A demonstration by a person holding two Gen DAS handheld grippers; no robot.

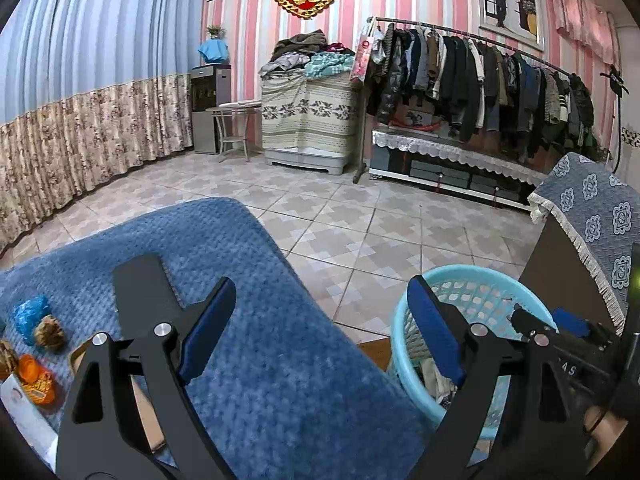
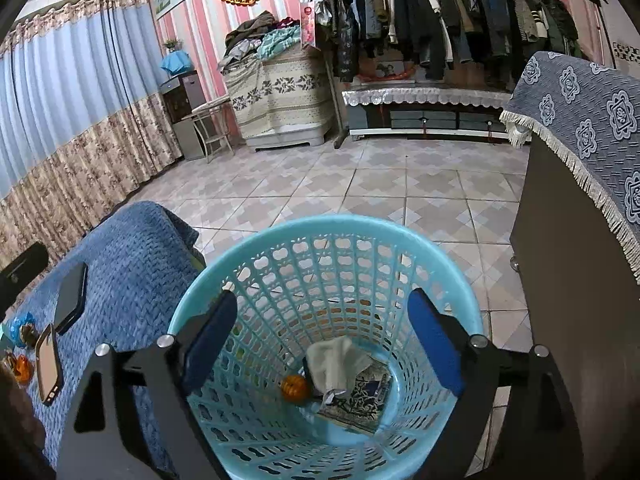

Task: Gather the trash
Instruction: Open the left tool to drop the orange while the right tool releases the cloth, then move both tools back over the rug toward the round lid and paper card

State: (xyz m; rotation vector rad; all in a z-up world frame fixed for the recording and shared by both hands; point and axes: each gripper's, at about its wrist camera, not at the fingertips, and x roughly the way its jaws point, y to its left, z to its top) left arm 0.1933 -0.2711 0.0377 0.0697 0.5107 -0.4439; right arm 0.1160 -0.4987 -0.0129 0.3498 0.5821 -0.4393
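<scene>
A light blue plastic basket (image 2: 448, 264) stands on the floor beside a table under a blue blanket (image 2: 132, 264). In it lie a white tissue (image 2: 340, 360), an orange wrapper (image 2: 295, 388) and a dark printed packet (image 2: 366, 400). My right gripper (image 2: 326, 338) is open and empty above the basket mouth. My left gripper (image 1: 320, 328) is open and empty over the blanket (image 1: 280, 360), left of the basket (image 1: 472, 276). Trash lies at the table's left: a blue wrapper (image 1: 28, 316), a brown crumpled piece (image 1: 50, 334) and an orange wrapper (image 1: 36, 380).
Two phones (image 2: 48, 362) (image 2: 72, 298) lie on the blanket. A dark cabinet with a patterned grey cloth (image 2: 580, 128) stands right of the basket. Tiled floor (image 2: 360, 192) lies beyond, with a clothes rack (image 2: 440, 20), a covered chest and curtains at the walls.
</scene>
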